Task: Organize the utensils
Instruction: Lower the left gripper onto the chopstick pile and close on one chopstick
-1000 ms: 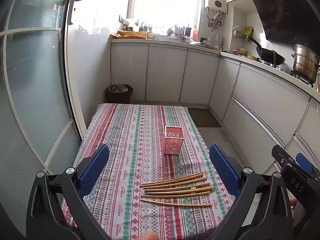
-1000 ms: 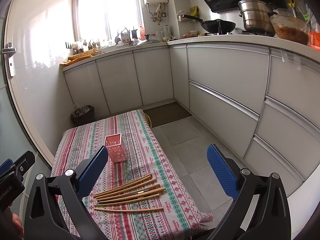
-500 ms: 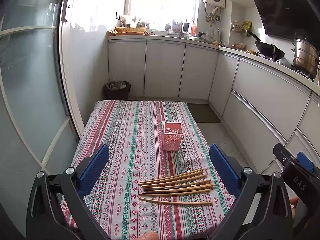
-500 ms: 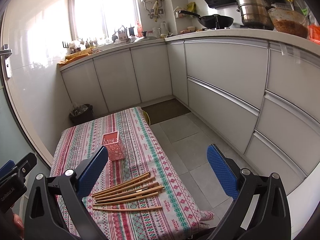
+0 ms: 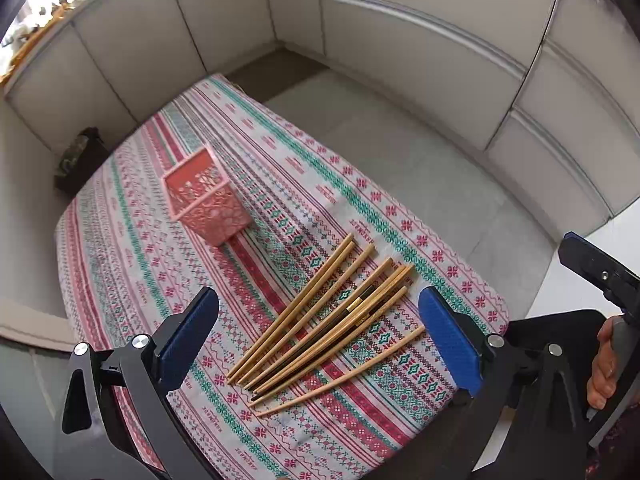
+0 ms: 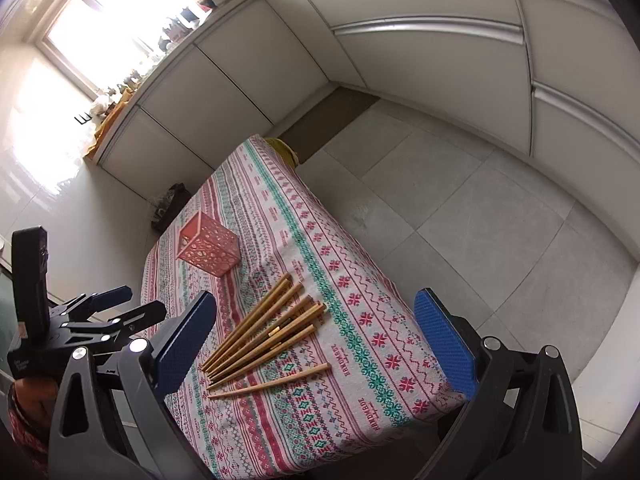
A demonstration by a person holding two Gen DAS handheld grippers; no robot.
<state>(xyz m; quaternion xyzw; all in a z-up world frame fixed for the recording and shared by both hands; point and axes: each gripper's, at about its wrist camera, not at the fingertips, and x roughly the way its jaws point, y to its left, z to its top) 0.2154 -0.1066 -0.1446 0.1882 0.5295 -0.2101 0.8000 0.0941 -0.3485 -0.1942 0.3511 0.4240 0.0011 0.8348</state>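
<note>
Several wooden chopsticks [image 5: 324, 316] lie fanned out on a patterned tablecloth [image 5: 120, 248], one a little apart at the near side [image 5: 340, 376]. A pink perforated holder [image 5: 206, 202] stands upright and empty beyond them. My left gripper [image 5: 318, 336] is open above the chopsticks and holds nothing. My right gripper [image 6: 316, 340] is open above the same chopsticks [image 6: 264, 332], with the holder [image 6: 208, 250] farther back and left. The left gripper's body also shows at the right wrist view's left edge [image 6: 80, 320].
The table [image 6: 360, 360] ends at its right edge, with grey floor tiles [image 6: 480, 220] beyond. White kitchen cabinets [image 5: 400, 40] run along the back and right. A dark bin [image 5: 78, 156] stands on the floor behind the table.
Both grippers have tilted down and moved forward over the table, so the chopsticks now lie between their fingers. Both stay open. Chopsticks and holder have not moved.
</note>
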